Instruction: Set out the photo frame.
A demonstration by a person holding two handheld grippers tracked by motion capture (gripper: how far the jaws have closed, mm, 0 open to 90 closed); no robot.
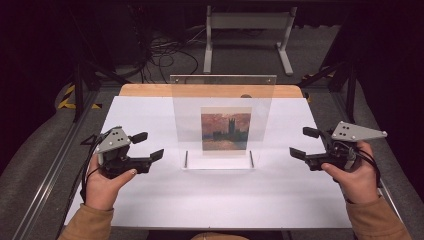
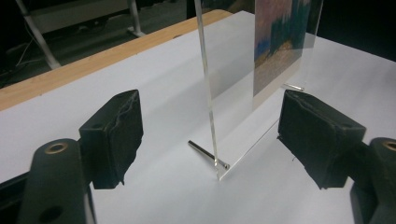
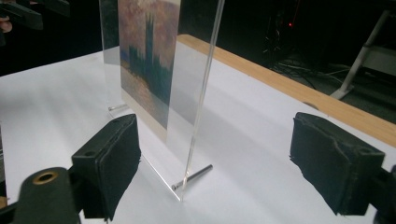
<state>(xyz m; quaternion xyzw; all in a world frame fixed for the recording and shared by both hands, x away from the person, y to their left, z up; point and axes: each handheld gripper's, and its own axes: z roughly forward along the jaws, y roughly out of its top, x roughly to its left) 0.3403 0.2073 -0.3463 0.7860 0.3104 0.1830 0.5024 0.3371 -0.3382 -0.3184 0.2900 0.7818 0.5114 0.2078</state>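
At the centre of the white-topped desk (image 1: 150, 200) stands a clear acrylic frame (image 1: 222, 100), upright, with a small painting print (image 1: 226, 131) mounted in its middle. Two thin metal pins (image 1: 186, 159) run through the base of the frame and rest on the desk surface. A strip of bare wood (image 1: 150, 90) shows along the far edge of the desk.

Left gripper (image 1: 148, 146): held in the person's left hand (image 1: 102, 185), to the left of the frame and apart from it. Jaws wide apart, holding nothing. Its own view looks along the frame's edge (image 2: 208, 93), with one pin (image 2: 205, 153) between the jaws but farther off.

Right gripper (image 1: 303, 143): held in the right hand (image 1: 357, 175), to the right of the frame, also apart from it. Jaws wide apart, empty. Its own view shows the opposite edge of the frame (image 3: 203, 93) and the print (image 3: 147, 56)
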